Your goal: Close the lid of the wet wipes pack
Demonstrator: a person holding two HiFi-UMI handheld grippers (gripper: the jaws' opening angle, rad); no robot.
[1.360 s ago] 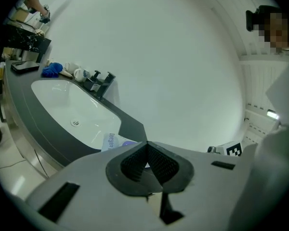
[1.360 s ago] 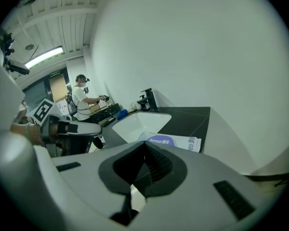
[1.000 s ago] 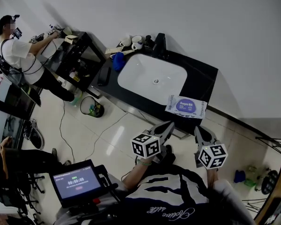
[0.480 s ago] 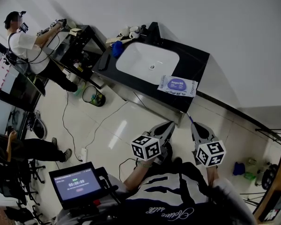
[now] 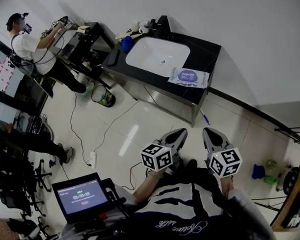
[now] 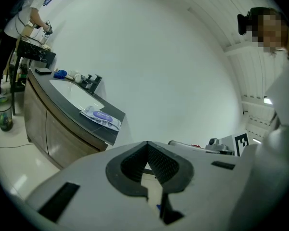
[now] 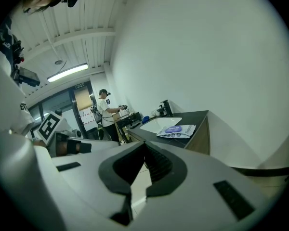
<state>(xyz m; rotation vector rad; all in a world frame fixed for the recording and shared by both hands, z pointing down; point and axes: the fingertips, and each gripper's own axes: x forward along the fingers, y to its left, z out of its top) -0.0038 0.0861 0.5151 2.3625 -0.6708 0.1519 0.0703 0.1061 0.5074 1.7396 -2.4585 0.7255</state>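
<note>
The flat white wet wipes pack with a purple label (image 5: 189, 77) lies on the black counter (image 5: 211, 51), just beside the white sink (image 5: 157, 56) (near the counter's front corner). The left gripper (image 5: 177, 135) and right gripper (image 5: 211, 135) hang over the pale tiled floor (image 5: 135, 119), well apart from the pack, each with its jaws pressed together on nothing.

The head view looks steeply down and forward from high up, with the left tool (image 5: 181, 132) and right tool (image 5: 208, 133) close beneath it, the floor (image 5: 140, 119) past them and the dark surface (image 5: 211, 51) well beyond. Each tool's view sits low and looks along its own jaws toward that surface, which is far off at the left in the left one and ahead in the right one. All three views share the wet wipes pack (image 5: 189, 76) lying on the surface.
</note>
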